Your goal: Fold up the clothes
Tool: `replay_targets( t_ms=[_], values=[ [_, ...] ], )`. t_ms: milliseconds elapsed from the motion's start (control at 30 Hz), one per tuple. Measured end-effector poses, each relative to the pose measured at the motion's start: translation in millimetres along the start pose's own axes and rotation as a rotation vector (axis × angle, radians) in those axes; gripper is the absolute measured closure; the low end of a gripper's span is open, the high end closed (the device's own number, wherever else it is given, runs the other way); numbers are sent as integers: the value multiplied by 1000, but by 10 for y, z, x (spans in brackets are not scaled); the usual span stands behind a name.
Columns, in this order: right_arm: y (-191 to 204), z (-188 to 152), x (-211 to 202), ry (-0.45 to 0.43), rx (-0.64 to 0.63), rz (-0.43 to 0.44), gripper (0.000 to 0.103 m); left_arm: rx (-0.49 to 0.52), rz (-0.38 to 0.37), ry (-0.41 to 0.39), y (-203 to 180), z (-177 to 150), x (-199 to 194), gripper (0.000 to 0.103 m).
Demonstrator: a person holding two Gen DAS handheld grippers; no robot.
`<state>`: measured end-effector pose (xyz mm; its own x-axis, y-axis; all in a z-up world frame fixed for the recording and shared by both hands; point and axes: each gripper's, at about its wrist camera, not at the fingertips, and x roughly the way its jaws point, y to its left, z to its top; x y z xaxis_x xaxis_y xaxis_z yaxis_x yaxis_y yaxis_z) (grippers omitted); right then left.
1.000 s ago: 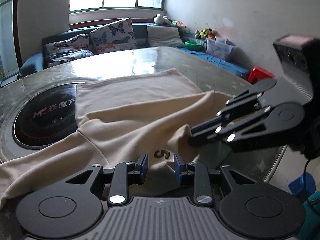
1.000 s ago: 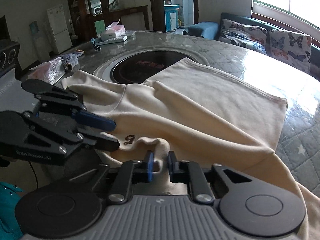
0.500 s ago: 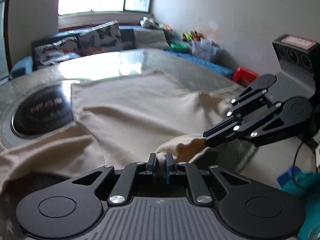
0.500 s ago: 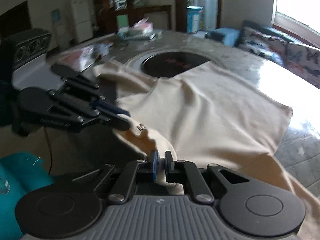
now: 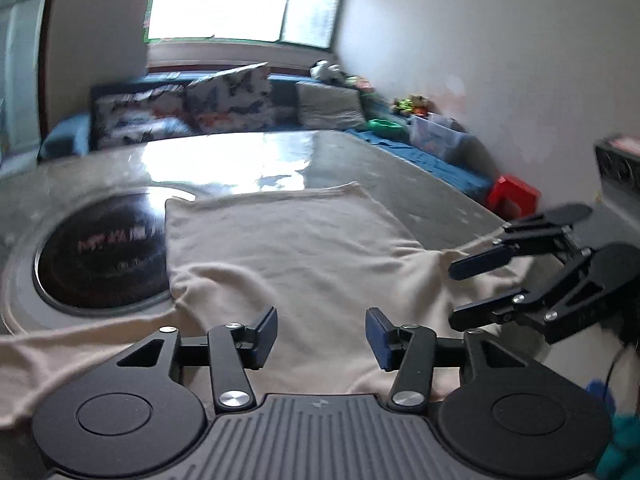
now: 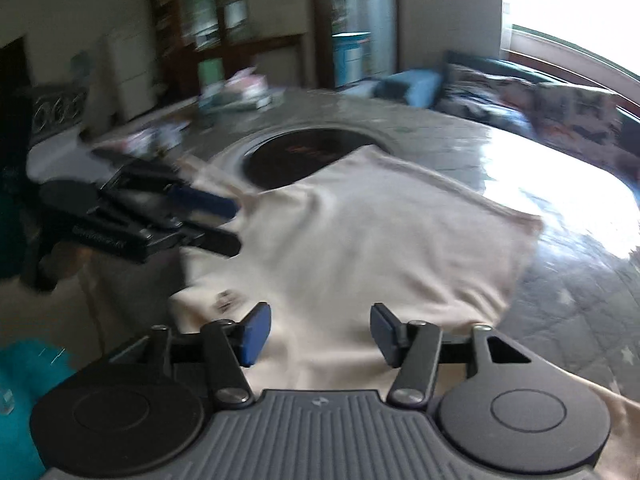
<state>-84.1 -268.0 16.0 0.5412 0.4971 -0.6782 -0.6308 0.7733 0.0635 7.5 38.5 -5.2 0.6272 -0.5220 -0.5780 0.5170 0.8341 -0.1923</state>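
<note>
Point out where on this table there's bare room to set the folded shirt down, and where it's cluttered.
Bare tabletop lies beyond the beige garment, toward the cushioned sofa, and right of the garment in the right wrist view. The black round inset is half covered. The far end beyond the inset is crowded with blurred clutter.

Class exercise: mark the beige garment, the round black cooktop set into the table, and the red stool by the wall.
Beige garment (image 5: 288, 248): left wrist view, flat middle of the cloth.
Round black cooktop (image 5: 100, 256): left wrist view, its dark glass face.
Red stool (image 5: 514, 196): left wrist view, its top.
</note>
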Motion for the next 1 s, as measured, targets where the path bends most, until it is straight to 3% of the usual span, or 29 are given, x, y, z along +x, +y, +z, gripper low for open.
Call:
replay_targets(
  t_ms=[67,167,467,700,867,1000],
  values=[
    [-110,-8,65,-14,37,-44,30,-38,-6,17,48,-15,106,46],
    [-242,-40,157,-24,84,-54,28,-48,9,51,89,-105,174,43],
    [-457,-298,251,75,146,-114,24,-48,20,84,183,-173,92,36],
    [-500,-34,240,32,82,-107,16,-46,44,24,263,140,295,29],
    [-677,155,457,33,66,-110,16,-109,84,71,486,180,521,29],
    [-962,279,670,39,116,-122,16,-143,73,59,596,142,451,29]
  ],
)
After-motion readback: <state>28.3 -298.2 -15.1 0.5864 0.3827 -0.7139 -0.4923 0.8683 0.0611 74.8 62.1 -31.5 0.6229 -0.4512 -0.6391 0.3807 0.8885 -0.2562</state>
